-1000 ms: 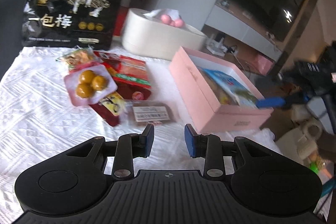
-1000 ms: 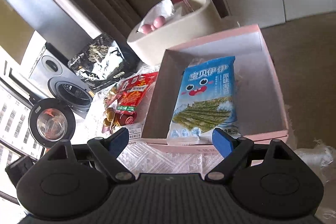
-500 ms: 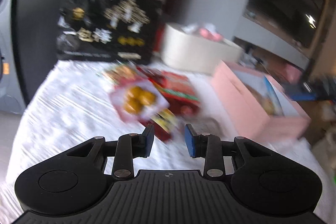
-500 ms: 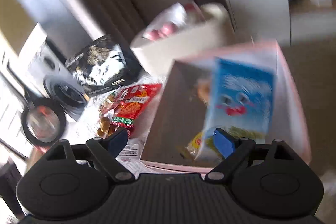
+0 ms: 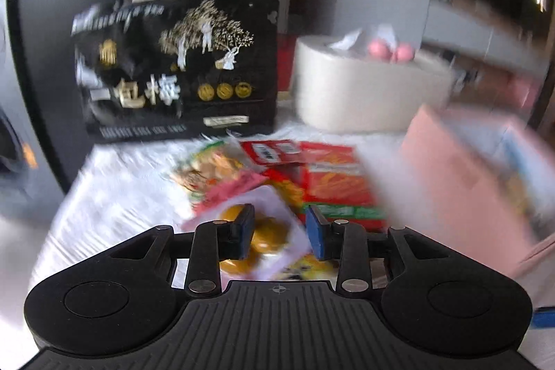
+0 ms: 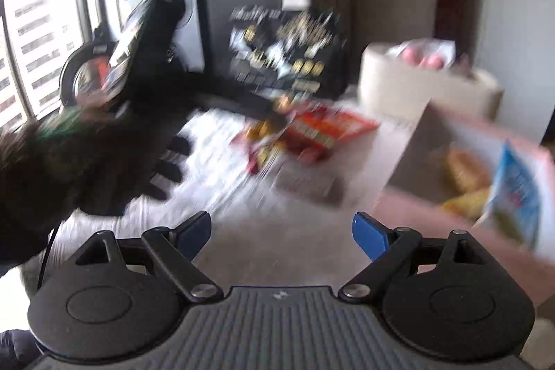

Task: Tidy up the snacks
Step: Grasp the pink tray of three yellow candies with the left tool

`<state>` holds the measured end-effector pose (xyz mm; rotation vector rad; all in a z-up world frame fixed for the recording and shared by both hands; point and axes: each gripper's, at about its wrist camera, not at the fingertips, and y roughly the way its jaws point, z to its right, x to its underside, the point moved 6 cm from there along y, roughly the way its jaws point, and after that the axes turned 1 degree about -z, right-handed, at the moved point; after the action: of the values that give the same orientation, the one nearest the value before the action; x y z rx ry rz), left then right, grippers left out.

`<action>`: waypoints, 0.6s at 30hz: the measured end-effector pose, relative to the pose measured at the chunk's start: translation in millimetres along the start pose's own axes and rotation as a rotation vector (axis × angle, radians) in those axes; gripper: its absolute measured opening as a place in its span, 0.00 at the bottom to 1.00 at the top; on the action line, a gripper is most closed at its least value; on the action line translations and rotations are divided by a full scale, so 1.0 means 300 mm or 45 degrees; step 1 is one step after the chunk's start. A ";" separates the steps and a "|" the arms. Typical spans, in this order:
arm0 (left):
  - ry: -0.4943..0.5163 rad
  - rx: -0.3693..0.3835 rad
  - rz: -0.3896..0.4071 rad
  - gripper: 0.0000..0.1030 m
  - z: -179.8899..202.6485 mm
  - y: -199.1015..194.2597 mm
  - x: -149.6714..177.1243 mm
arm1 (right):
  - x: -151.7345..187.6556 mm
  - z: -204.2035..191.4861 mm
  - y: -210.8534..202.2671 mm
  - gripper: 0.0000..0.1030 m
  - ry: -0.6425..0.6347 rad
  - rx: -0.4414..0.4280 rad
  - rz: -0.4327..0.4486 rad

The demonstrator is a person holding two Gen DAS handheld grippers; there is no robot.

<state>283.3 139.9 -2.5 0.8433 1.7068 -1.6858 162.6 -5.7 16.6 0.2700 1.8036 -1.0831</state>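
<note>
On the white cloth (image 5: 114,182), largest first:

Pink box (image 5: 461,182): at the right edge, open, already holding a blue packet (image 6: 517,193) and something yellow beside it.

Black bag (image 5: 180,68): upright at the back, untouched.

Cream tub (image 5: 367,92): behind the box, pink balls on top.

Red pack (image 5: 333,182): flat mid-table, in the loose pile.

Yolk pack (image 5: 263,231): nearest the left tool; a second ago it lay well ahead, now it sits right between the blue pads.

Left gripper (image 5: 279,231): has swung in low over the pile, jaws part open and straddling the yolk pack, nothing pinched yet.

Right gripper (image 6: 281,231): has pulled away from the box, jaws wide, empty.

Meaning: my guess is the yolk pack goes into the box next.
</note>
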 end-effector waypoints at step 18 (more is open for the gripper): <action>0.079 -0.034 -0.040 0.47 -0.100 0.001 0.094 | 0.143 0.019 0.065 0.93 0.003 -0.026 -0.098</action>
<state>266.5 170.8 -23.8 0.8691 1.7888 -1.6695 156.6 -10.4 -30.3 0.1905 1.8390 -1.1175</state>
